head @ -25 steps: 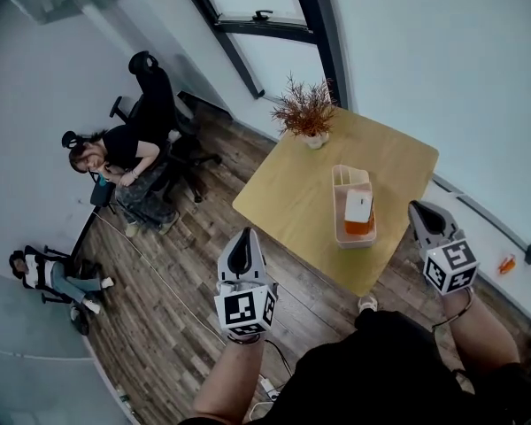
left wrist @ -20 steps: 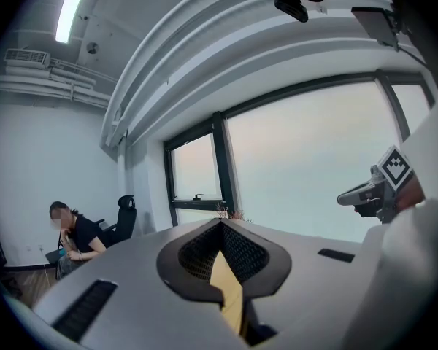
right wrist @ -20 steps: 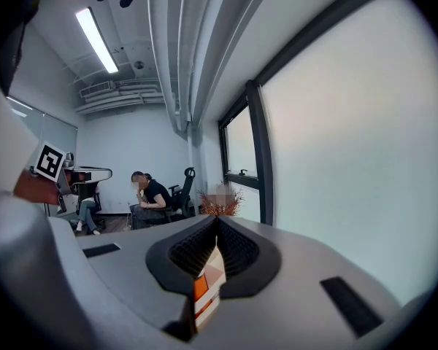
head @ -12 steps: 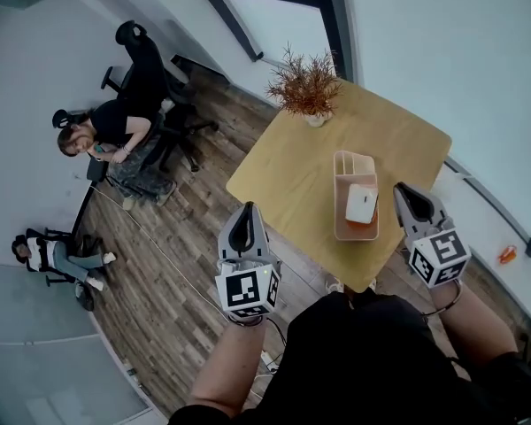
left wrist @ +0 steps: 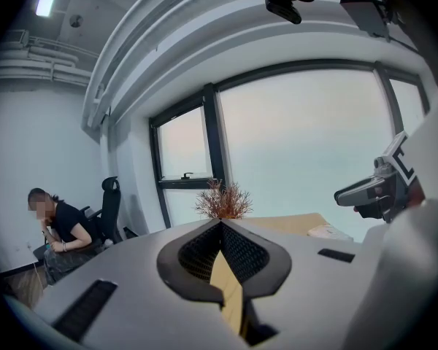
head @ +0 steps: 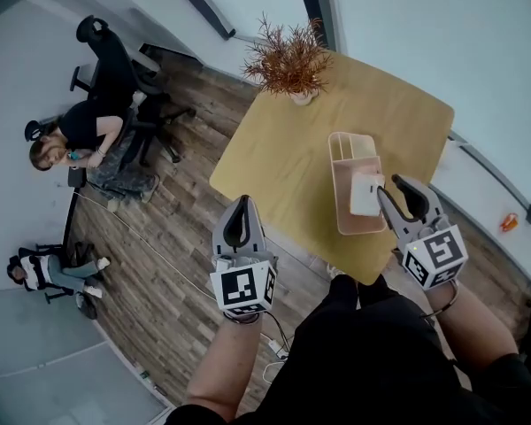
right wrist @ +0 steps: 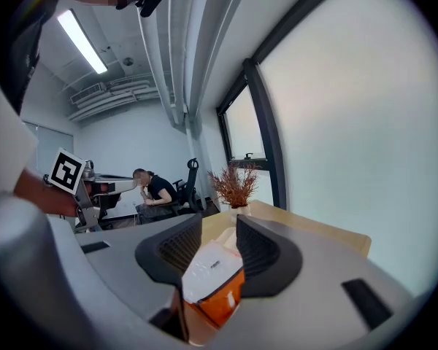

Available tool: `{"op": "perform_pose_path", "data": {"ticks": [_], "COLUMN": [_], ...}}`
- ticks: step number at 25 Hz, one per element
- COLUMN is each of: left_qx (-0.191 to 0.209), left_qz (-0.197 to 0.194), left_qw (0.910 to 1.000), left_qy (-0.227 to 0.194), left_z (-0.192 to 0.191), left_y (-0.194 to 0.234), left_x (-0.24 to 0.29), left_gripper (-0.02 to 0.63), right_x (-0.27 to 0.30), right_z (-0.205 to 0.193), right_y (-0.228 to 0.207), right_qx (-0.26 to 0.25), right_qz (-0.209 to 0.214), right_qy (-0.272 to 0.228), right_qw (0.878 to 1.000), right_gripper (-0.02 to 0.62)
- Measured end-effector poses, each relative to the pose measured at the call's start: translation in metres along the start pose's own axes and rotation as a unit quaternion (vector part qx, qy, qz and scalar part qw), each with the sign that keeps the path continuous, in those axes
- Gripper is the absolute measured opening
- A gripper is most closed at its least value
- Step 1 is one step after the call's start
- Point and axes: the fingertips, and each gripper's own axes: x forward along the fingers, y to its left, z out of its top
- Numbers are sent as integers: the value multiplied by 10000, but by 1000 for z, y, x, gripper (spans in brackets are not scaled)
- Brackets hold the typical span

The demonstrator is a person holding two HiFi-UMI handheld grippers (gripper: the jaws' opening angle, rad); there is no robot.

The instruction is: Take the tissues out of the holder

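A white and orange tissue pack (head: 366,193) lies in the near end of a pale pink holder (head: 341,162) on the wooden table (head: 274,166). My right gripper (head: 391,186) hovers at the holder's near right side, tips just over the pack. Its jaws are opening, and in the right gripper view the pack (right wrist: 212,268) shows in the gap of the right gripper (right wrist: 219,221) with the pads not pressing it. My left gripper (head: 239,212) hangs off the table's near left edge, over the floor, empty. In the left gripper view the left gripper (left wrist: 220,224) has its tips together.
A dried reddish plant in a white pot (head: 288,60) stands at the table's far corner. A seated person (head: 80,140) and a black office chair (head: 115,60) are at the left on the wooden floor. Windows and a sill run behind and right of the table.
My right gripper has moved left and forward from beside the table to the holder, and its jaws have parted. The left gripper has stayed roughly where it was.
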Motion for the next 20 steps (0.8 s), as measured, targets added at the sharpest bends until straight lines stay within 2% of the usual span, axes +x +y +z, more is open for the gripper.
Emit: {"op": "perform_pose_path", "data": {"ticks": [3,5,7,15,20], "left_qx": [-34,-40,-62,-97,-132], "left_qz": [-129,-205,-254,-292,-273], "left_qw": [9998,9996,9994,9987,9981], "left_qy": [126,179,209,395,539], "left_z": [-18,-26,-32,-59,-75], "left_y": [-3,-5,-6,-4,-3], "left_x": [8,11,15,22,21], "left_gripper": [5,5,5,5,5], "right_x": [9,12,16,34,39], "right_z": [-14,-19,-25,-59,-79], "right_y": [5,13,20,31,22], "right_qx": [66,100,-4,-539,-571], "right_qz": [112,258,370,470,315], "right_qy": [108,76,123,518,795], "right_qw": [9999,9996,9992,9961,9947], "right_gripper": [215,324,387,496,500]}}
